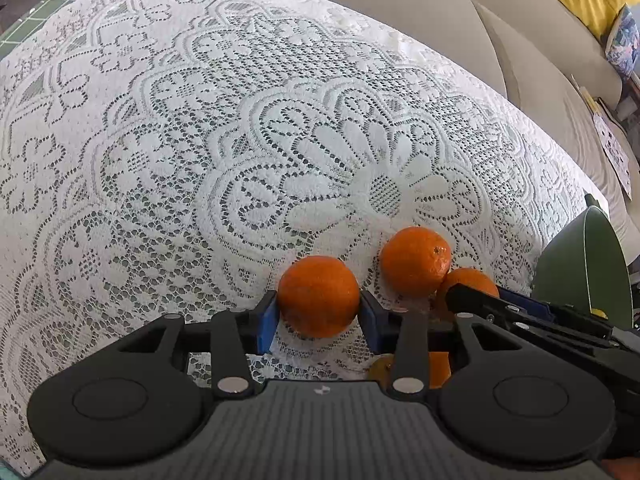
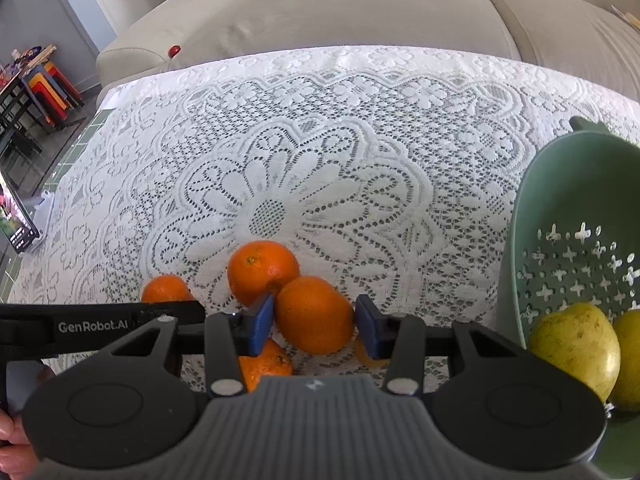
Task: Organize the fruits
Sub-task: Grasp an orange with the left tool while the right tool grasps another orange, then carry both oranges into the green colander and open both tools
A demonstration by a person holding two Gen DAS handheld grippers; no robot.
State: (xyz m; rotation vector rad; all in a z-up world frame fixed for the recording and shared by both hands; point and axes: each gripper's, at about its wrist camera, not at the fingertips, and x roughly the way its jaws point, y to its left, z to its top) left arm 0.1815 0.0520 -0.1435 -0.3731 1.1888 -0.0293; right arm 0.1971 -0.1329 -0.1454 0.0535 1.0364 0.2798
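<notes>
Several oranges lie on a white lace tablecloth (image 1: 200, 140). My left gripper (image 1: 319, 314) has its blue pads against both sides of one orange (image 1: 318, 296), shut on it. A second orange (image 1: 416, 262) and a third (image 1: 468, 280) lie to its right, behind the right gripper's black finger. In the right wrist view my right gripper (image 2: 315, 322) stands around an orange (image 2: 314, 314); the left pad touches it, a small gap shows at the right pad. Another orange (image 2: 262, 270) sits behind, one (image 2: 164, 288) at left, one (image 2: 264, 364) below.
A green colander bowl (image 2: 560, 200) stands at the right with two yellow-green pears (image 2: 576, 344) inside; it also shows in the left wrist view (image 1: 580, 264). A beige sofa (image 2: 360, 8) runs behind the table. A screen (image 2: 16, 224) stands at far left.
</notes>
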